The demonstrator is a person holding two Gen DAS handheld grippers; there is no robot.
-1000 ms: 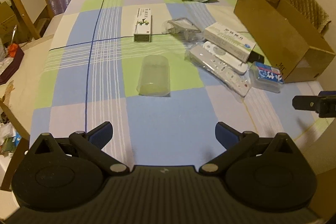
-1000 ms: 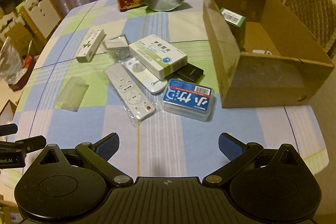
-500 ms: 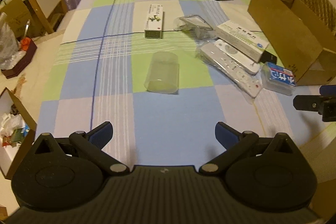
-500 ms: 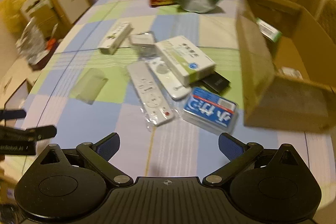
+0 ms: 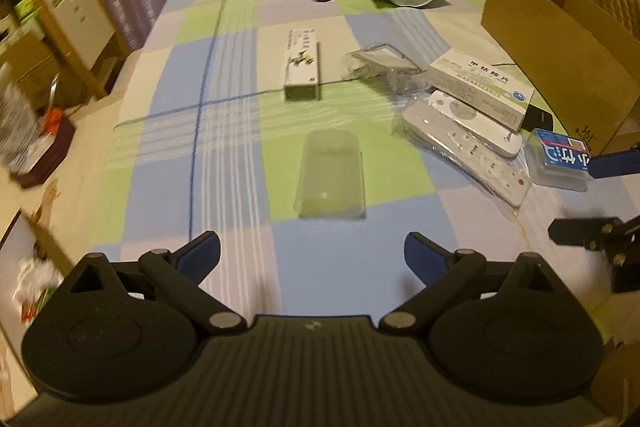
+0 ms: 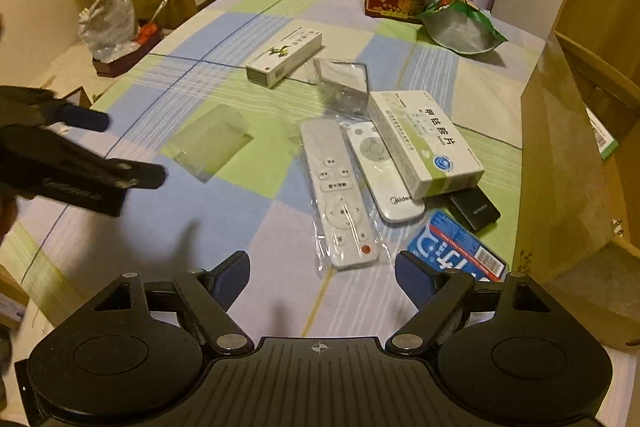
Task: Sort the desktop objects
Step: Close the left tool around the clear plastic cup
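Both jaws spread wide and holding nothing, left gripper (image 5: 312,253) facing the clear plastic case (image 5: 331,175) at 12 o'clock, right gripper (image 6: 322,273) over the bagged remote (image 6: 338,193) on the bench (image 6: 224,223).

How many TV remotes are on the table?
2. The bagged remote lies near the right gripper. The round-button remote lies beside it, partly under the green-and-white box. More could hide in the cardboard box.

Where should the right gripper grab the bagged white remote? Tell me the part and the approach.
Probably from above, fingers across its narrow width near the middle. The bagged remote lies flat and long on the tablecloth, left side clear, the second remote close on its right.
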